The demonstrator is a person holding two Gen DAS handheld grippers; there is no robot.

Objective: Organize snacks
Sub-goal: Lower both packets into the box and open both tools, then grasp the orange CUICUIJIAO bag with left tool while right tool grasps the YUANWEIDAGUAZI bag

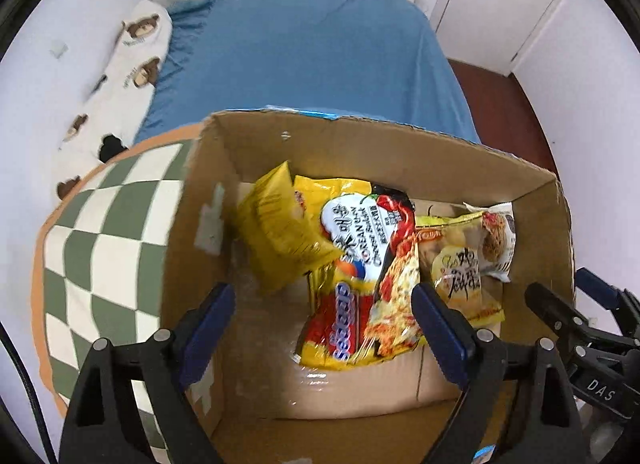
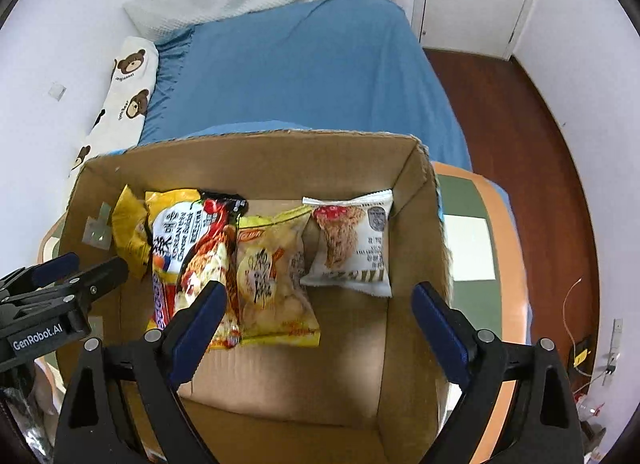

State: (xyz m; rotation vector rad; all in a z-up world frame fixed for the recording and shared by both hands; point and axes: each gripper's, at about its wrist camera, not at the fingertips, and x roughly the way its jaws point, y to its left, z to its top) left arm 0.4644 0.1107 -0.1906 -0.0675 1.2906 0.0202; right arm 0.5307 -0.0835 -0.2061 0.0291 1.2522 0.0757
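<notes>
Bright even light, fisheye-warped edges, slight blur.

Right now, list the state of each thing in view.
Box: open, upright.
Noodle pack: flat in box.
Yellow bag: tilted against noodle pack.
Cracker pack: flat in box.
White pack: flat in box.
Left gripper: open, empty.
Right gripper: open, empty.

Wrist cameras looking steeply down.
We are viewing the cardboard box (image 1: pixel 400 151) closely from left and right, both sharing its snack packets (image 2: pixel 276 272).
</notes>
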